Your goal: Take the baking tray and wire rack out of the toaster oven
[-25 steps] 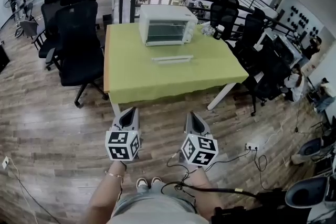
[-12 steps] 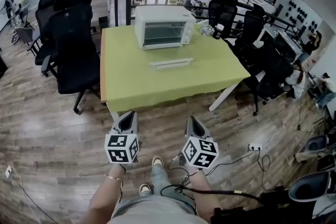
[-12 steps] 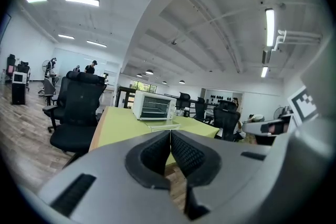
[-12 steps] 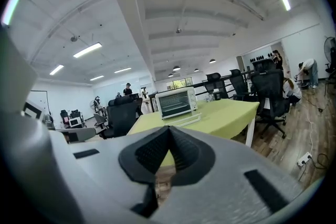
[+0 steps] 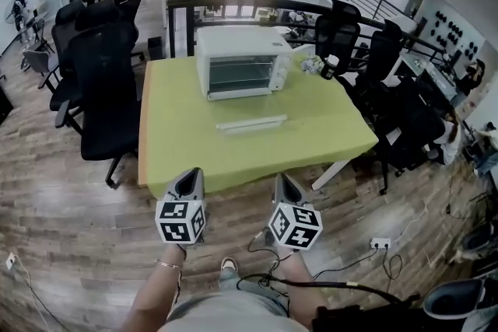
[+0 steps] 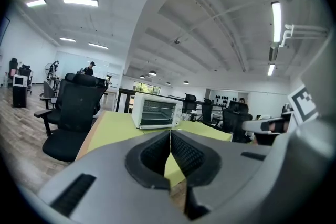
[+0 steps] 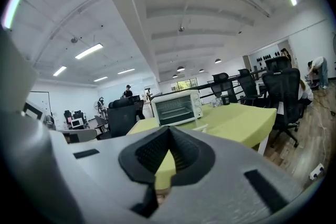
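The white toaster oven (image 5: 240, 61) stands at the far side of the green table (image 5: 187, 144) with its glass door closed. Wire shelves show dimly through the glass in the right gripper view (image 7: 177, 107); the oven also shows in the left gripper view (image 6: 154, 112). A pale flat strip (image 5: 251, 123) lies on the table in front of the oven. My left gripper (image 5: 189, 179) and right gripper (image 5: 283, 184) hover side by side over the floor just short of the table's near edge. Both are shut and hold nothing (image 6: 170, 134) (image 7: 168, 130).
Black office chairs (image 5: 108, 85) stand left of the table and more chairs (image 5: 391, 93) crowd its right side. Cables and a power strip (image 5: 380, 243) lie on the wooden floor at the right. A crumpled small item (image 5: 311, 65) sits beside the oven. People stand far back left.
The table and oven have drawn closer and larger in the head view. Both shut grippers have moved forward up to the table's near edge.
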{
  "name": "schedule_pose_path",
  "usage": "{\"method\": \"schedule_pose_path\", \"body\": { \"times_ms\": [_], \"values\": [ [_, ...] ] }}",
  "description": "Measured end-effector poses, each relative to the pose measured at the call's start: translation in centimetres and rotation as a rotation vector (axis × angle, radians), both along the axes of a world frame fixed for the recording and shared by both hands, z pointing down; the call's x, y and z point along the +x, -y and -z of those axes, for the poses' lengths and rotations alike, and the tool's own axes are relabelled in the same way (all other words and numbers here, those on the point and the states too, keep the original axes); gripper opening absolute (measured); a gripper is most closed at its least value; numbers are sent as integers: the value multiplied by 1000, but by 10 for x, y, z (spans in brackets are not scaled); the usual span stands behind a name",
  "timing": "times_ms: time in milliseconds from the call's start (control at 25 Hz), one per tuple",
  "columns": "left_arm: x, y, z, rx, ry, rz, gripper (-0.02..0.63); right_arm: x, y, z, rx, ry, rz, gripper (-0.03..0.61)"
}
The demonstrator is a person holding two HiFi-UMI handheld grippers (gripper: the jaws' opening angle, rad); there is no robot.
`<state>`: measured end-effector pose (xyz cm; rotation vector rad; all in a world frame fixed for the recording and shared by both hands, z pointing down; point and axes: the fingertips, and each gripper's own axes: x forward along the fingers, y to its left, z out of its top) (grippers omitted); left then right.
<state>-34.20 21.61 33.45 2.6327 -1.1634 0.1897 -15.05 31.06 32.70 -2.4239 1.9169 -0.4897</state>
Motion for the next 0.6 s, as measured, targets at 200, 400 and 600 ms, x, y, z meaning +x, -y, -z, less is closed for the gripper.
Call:
{"method": "schedule_pose_path", "body": {
  "times_ms": [200,400,600],
  "values": [
    [40,43,3,3,3,16,5,44,45,6,9,-3,16,2],
    [75,78,0,1,12,24,5,78,82,1,1,2,38,2],
    [92,100,-10,-20,29,36,5,100,106,-10,-24,19,52,2]
  ]
}}
